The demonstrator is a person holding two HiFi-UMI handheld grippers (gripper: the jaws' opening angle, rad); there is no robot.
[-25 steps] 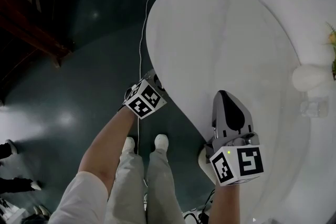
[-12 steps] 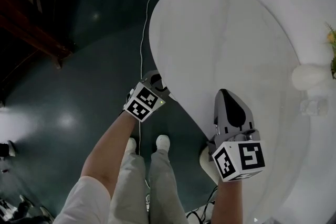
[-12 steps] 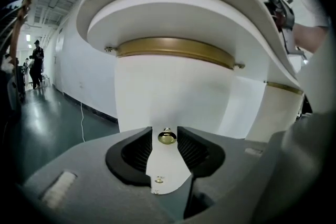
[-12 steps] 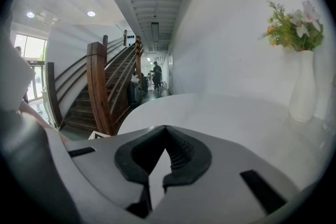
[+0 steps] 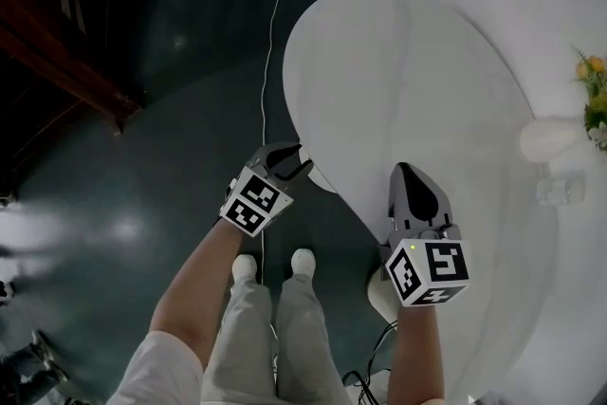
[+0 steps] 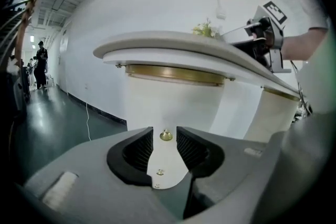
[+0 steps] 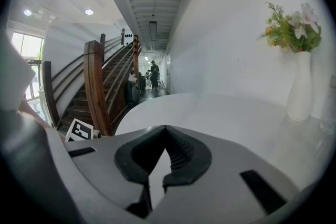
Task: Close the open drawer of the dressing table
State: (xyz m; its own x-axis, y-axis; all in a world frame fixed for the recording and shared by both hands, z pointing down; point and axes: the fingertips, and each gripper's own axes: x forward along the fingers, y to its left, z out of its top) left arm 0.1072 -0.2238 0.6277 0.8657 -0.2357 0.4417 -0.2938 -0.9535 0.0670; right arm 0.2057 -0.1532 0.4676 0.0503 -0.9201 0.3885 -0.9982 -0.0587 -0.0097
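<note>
Drawer [image 6: 164, 157]: plain white front, smooth, set below the near rim of the counter [image 5: 408, 81], straight ahead of the left gripper [image 6: 165, 129]. It carried one small round brass knob [image 6: 166, 136], with two tiny screw heads [image 6: 160, 171] below it. From above, a white corner showed past the rim just beside that gripper. How far out the drawer stood, I could not tell.

Left fingers [image 6: 137, 152], black and ribbed, were apart and closing. The knob sat in the gap between them, pads not on it.

Counter: one white oval slab, matt, faintly veined, with one brass-coloured band [image 6: 176, 73] under the top.

Right gripper [image 7: 165, 128] hung over the counter's near edge, its fingers [image 7: 181, 152] together at the tips, nothing in them.

Far end of the counter: one white slender-necked vase [image 7: 300, 89] holding flowers [image 7: 291, 26], and one clear glass piece [image 5: 560, 190] just beside it.

Floor [image 5: 142, 185]: dark green, glossy. One thin white cable [image 5: 266, 62] ran along it.
</note>
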